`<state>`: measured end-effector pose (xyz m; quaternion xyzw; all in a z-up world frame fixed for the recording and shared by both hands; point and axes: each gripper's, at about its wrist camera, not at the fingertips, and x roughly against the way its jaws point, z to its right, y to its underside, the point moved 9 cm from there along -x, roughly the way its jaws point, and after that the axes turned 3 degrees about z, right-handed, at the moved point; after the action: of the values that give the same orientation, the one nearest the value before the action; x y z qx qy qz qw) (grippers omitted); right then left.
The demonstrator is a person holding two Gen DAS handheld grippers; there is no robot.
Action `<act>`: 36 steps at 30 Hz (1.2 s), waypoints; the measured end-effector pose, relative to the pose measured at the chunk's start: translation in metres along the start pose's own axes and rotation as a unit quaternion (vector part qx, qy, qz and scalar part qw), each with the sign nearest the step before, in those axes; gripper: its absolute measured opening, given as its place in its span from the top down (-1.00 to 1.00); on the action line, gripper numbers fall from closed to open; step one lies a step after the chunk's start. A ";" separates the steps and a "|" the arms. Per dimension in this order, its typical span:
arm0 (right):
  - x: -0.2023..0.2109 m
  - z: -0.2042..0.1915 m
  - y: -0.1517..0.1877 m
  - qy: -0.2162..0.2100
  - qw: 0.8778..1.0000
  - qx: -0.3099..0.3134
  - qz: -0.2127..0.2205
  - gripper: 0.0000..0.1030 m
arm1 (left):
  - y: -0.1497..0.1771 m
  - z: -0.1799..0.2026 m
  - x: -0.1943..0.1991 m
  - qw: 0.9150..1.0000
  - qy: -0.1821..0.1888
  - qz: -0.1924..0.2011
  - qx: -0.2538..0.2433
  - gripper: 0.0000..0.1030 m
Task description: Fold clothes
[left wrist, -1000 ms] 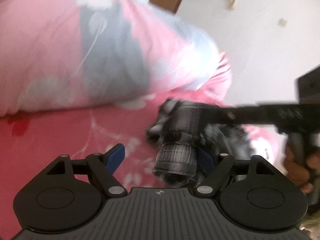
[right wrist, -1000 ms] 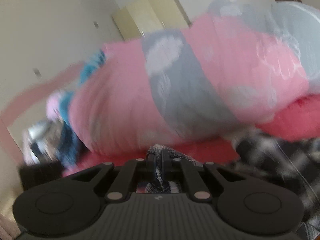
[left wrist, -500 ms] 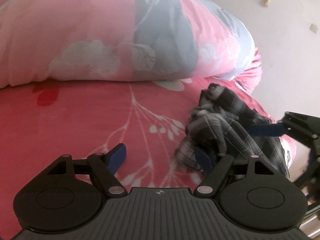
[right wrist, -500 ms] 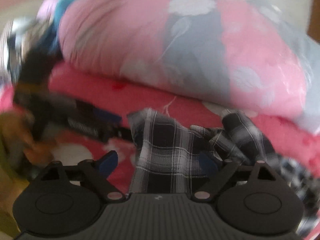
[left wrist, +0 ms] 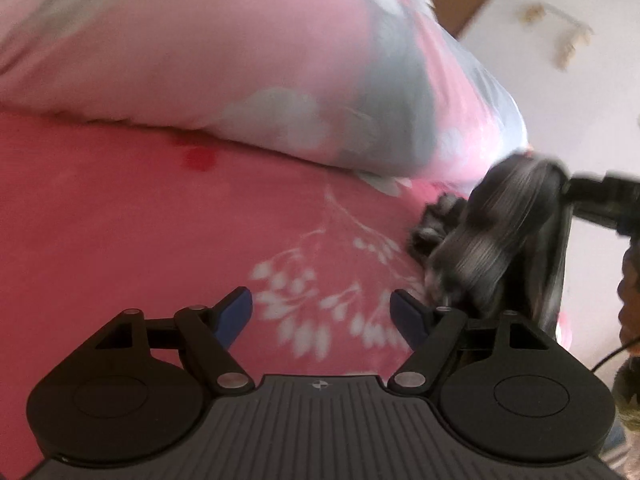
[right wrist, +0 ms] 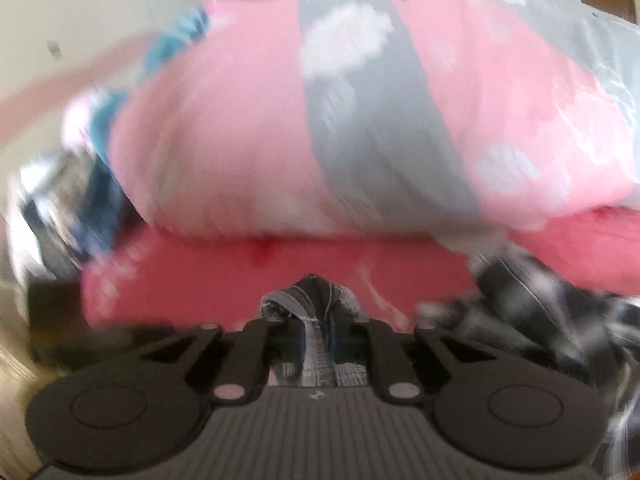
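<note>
Plaid garment lifted off the bed in a one-gripper pinch

A big pink-and-grey quilt (left wrist: 248, 64) is heaped along the far side of the red floral bedsheet (left wrist: 120, 216), leaving open sheet in front of it. The black-and-white plaid garment (left wrist: 496, 240) sits crumpled at the right edge of the bed, part of it bunched up and hanging from the right gripper (right wrist: 316, 344), whose jaws are closing on a fold of the cloth caught between them. The left gripper (left wrist: 320, 312) hovers over bare sheet near the garment's left side, its jaws spread wide with nothing in them. I'd say the risk is that the pinch has only a small wad: if the cloth is lifted or shaken out from there it may slip free, or stay twisted so the left gripper grabs a wrong layer rather than a clean edge.
</note>
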<state>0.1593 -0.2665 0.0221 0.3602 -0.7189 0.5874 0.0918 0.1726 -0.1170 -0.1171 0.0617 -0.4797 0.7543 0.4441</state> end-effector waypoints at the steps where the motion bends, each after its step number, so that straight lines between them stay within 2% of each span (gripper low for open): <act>1: -0.001 -0.011 -0.011 -0.014 1.000 0.001 0.006 0.78 | -0.002 -0.007 0.009 1.000 -0.004 0.007 0.013 -0.47; 5: -0.025 -0.067 -0.061 -0.063 0.997 0.045 0.028 0.79 | -0.016 -0.041 0.055 0.996 -0.030 0.049 0.061 -0.47; 9: -0.042 -0.132 -0.117 -0.114 0.987 0.088 0.071 0.79 | -0.032 -0.074 0.108 0.988 -0.039 0.101 0.112 -0.47; 12: -0.051 -0.177 -0.121 -0.150 0.979 0.118 0.076 0.80 | -0.036 -0.095 0.142 0.981 -0.039 0.128 0.142 -0.47; 15: -0.075 -0.201 -0.069 -0.159 0.976 0.147 0.014 0.80 | -0.023 -0.112 0.162 0.978 -0.039 0.119 0.165 -0.49; 18: -0.102 -0.206 0.018 -0.165 0.972 0.141 -0.089 0.79 | 0.003 -0.125 0.176 0.981 -0.045 0.091 0.167 -0.50; 20: -0.108 -0.209 0.069 -0.177 0.965 0.134 -0.141 0.79 | 0.025 -0.131 0.183 0.983 -0.051 0.066 0.165 -0.50; 22: -0.107 -0.213 0.109 -0.186 0.960 0.121 -0.170 0.79 | 0.047 -0.134 0.189 0.983 -0.051 0.046 0.168 -0.50; 26: -0.098 -0.221 0.149 -0.189 0.954 0.136 -0.186 0.72 | 0.067 -0.128 0.187 0.985 -0.035 0.036 0.168 -0.52; 27: -0.099 -0.220 0.158 -0.184 0.952 0.146 -0.196 0.67 | 0.069 -0.127 0.182 0.985 -0.031 0.033 0.167 -0.52; 29: -0.101 -0.220 0.175 -0.163 0.947 0.169 -0.217 0.30 | 0.068 -0.129 0.175 0.985 -0.030 0.029 0.166 -0.52; 30: -0.098 -0.221 0.177 -0.158 0.945 0.179 -0.222 0.27 | 0.067 -0.127 0.172 0.986 -0.034 0.029 0.160 -0.52; 33: -0.083 -0.225 0.173 -0.153 0.938 0.208 -0.230 -0.11 | 0.061 -0.121 0.168 0.990 -0.055 0.041 0.122 -0.52; 34: -0.075 -0.226 0.168 -0.151 0.936 0.220 -0.230 -0.35 | 0.059 -0.116 0.170 0.991 -0.055 0.045 0.112 -0.52; 35: -0.065 -0.225 0.162 -0.150 0.935 0.233 -0.223 -0.49 | 0.057 -0.112 0.171 0.992 -0.055 0.050 0.101 -0.52; 36: -0.055 -0.225 0.155 -0.149 0.933 0.247 -0.214 -0.53 | 0.055 -0.110 0.173 0.993 -0.050 0.055 0.092 -0.52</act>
<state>0.0371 -0.0314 -0.0630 0.5999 -0.4627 0.6525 0.0156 0.0653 0.0665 -0.1224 0.1140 -0.4324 0.8145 0.3695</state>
